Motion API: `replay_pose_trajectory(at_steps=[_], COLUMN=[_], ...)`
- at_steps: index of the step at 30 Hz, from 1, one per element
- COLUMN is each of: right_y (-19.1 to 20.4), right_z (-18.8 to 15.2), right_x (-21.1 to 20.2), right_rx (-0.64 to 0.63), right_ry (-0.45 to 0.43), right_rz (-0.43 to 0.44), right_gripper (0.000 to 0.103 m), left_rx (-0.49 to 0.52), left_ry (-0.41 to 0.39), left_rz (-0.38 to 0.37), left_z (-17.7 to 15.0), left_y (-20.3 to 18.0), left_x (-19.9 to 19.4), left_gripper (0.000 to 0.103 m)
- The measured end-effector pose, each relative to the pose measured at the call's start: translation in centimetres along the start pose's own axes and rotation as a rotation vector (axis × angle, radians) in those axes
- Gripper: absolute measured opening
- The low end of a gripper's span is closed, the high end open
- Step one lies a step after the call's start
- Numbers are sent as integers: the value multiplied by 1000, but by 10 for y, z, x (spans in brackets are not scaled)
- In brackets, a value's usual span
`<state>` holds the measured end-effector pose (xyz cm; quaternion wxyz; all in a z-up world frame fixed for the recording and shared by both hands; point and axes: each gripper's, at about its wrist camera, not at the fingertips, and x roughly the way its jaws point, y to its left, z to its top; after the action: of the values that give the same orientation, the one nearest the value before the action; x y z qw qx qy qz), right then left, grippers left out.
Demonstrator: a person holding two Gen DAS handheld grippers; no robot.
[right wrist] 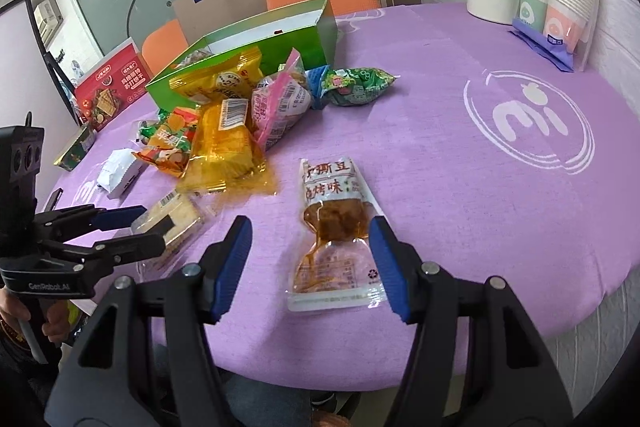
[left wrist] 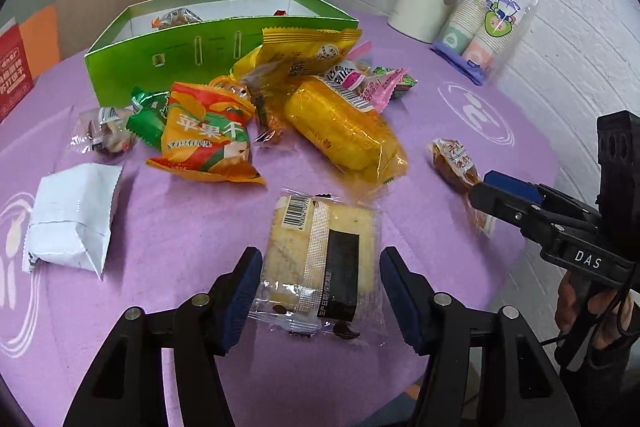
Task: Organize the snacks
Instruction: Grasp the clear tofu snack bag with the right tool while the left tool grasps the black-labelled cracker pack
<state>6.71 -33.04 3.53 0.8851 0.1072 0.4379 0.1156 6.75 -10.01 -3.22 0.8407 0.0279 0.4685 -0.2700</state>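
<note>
Near the table's [left wrist: 440,131] front edge, a flat clear-wrapped cracker packet [left wrist: 320,259] lay lengthwise between the left gripper's [left wrist: 320,301] released jaws, barcode end pointing away. The right gripper [right wrist: 310,263], also released, straddled a glossy tofu pouch [right wrist: 334,227] lying lengthwise toward the green cardboard box [left wrist: 208,55].

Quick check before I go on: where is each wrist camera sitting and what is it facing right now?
Left wrist: on the left hand-held gripper, angled down at the cracker packet between its fingers; the right hand-held gripper and a hand show.
Right wrist: on the right hand-held gripper, angled down at the brown sauce packet; the left hand-held gripper shows.
Shared: green box, purple table, both packets.
</note>
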Motion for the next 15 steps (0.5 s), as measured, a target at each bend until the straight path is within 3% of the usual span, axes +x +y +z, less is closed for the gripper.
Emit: replay_pose_trajectory(at_steps=[7, 15], right_y=[1, 2], right_z=[2, 7], right_x=[2, 11], right_rx=[-2, -12], right_ry=[2, 0], right_rz=[-48, -82], right_gripper=[63, 63], left_rx=[58, 62], left_ry=[17, 8], left_rz=[6, 0], left_z=[3, 5], left_y=[-15, -12], left_x=[10, 12], left_gripper=[78, 80])
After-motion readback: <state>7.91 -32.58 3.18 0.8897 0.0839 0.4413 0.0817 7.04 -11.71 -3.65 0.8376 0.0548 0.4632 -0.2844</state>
